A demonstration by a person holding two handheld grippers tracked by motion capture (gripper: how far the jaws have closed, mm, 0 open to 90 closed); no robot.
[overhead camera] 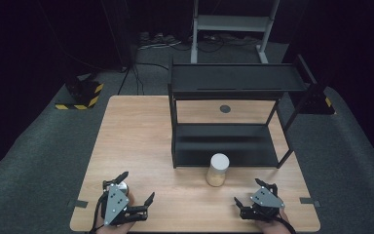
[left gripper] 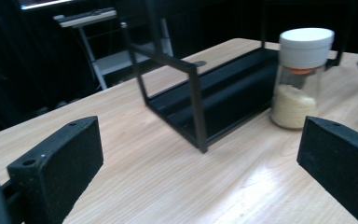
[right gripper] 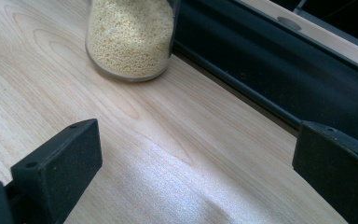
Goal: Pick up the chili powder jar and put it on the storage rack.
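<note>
**Jar stands free at the rack's front edge, both your grippers released**

From the high view, the jar [overhead camera: 217, 170] of pale grains stands upright on the table [overhead camera: 136, 146], touching or just in front of the black rack [overhead camera: 226, 117] at its lower shelf's front edge. Your left gripper [overhead camera: 137, 186] sits well to the left of the jar and nearer you, jaws spread with nothing between them. Your right gripper [overhead camera: 250, 191] lies to the right of the jar and nearer you, also spread and empty. Bare wood runs between the jar and both grippers.

In the left gripper view, your left gripper [left gripper: 198, 161] is splayed wide; the jar [left gripper: 300, 77], white lid on top, stands beyond the right jaw, just beside the rack [left gripper: 200, 100] corner post, with open wood in front.

In the right gripper view, your right gripper [right gripper: 196, 163] is released, and the jar [right gripper: 130, 37] stands ahead toward the left jaw, the rack [right gripper: 270, 70] rail just beside it, clear wood between jaws and jar
</note>
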